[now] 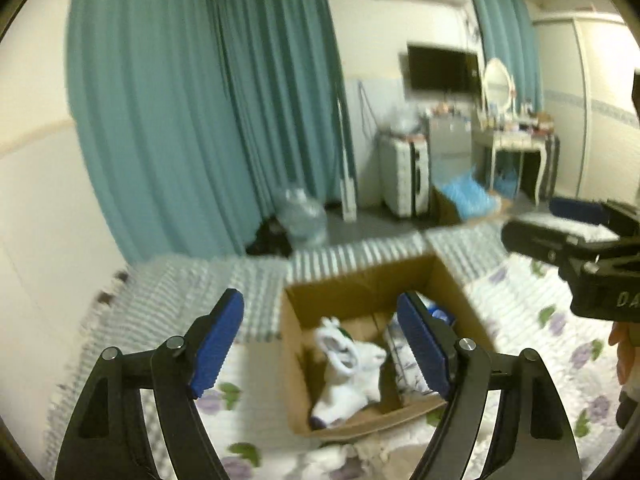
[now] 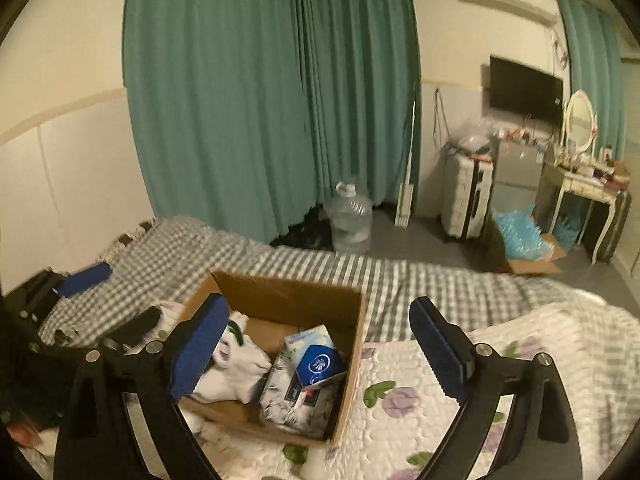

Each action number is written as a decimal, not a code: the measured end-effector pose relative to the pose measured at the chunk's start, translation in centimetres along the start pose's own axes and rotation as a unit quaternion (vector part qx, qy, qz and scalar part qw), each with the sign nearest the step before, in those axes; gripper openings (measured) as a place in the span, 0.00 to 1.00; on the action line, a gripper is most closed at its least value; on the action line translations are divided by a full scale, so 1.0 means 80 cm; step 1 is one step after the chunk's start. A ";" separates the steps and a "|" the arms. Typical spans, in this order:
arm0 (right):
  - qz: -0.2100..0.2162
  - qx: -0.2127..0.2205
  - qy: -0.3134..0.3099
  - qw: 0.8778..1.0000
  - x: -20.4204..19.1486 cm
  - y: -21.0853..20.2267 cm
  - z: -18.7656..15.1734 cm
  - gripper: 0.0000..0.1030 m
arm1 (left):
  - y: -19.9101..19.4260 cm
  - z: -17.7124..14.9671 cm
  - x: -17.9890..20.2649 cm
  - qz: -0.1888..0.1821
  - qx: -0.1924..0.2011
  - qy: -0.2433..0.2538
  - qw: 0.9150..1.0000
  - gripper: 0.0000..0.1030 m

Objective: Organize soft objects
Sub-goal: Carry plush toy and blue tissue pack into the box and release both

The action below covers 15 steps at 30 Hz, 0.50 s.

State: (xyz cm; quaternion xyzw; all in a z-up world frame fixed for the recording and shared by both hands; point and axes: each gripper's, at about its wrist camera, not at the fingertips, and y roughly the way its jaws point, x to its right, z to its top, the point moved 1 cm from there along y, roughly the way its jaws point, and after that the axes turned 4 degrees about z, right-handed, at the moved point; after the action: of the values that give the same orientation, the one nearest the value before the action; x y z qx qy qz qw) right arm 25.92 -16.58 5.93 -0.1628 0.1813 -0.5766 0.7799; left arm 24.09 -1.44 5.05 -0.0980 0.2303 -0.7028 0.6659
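From the left wrist view, my left gripper (image 1: 320,344) hangs with jaws released and empty over the cardboard box (image 1: 360,280) on the bed (image 1: 540,292); my right gripper (image 1: 560,224) sits right of the box, jaws spread. The white garment (image 1: 348,372) lies inside the box.

From the right wrist view, my right gripper (image 2: 316,354) is spread wide over the box's right wall. Inside the box lie the white garment (image 2: 240,376), a floral pack (image 2: 288,400) and a blue tissue pack (image 2: 316,358). The floral quilt (image 2: 404,408) right of the box lies bare.

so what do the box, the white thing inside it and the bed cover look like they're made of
The box looks like plain brown corrugated cardboard, matte, with raw flaps standing open. The white thing seems to be soft knit or fleece fabric: it slumps in loose folds. The bed cover appears to be quilted cotton with a printed purple flower pattern, its surface puckered by stitching.
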 end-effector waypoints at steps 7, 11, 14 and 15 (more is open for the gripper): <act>-0.008 0.052 -0.031 0.998 -0.046 -0.125 0.032 0.99 | -0.132 0.029 -0.051 0.019 0.080 -0.023 0.996 0.89; 0.002 0.054 -0.050 0.997 -0.074 -0.164 0.026 0.99 | -0.164 0.020 -0.069 0.020 0.088 -0.034 0.995 0.89; 0.005 0.045 -0.071 0.996 -0.096 -0.171 0.004 0.99 | -0.169 -0.001 -0.069 0.013 0.074 -0.033 0.997 0.89; 0.006 0.043 -0.076 0.996 -0.102 -0.170 -0.005 0.99 | -0.166 -0.012 -0.069 0.010 0.065 -0.028 0.997 0.89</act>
State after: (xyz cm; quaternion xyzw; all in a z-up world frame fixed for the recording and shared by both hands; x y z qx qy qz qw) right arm 12.09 -12.58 12.65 -0.1717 0.0973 -0.5653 0.8009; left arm 12.32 4.25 11.19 -0.0720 0.1663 -0.7066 0.6840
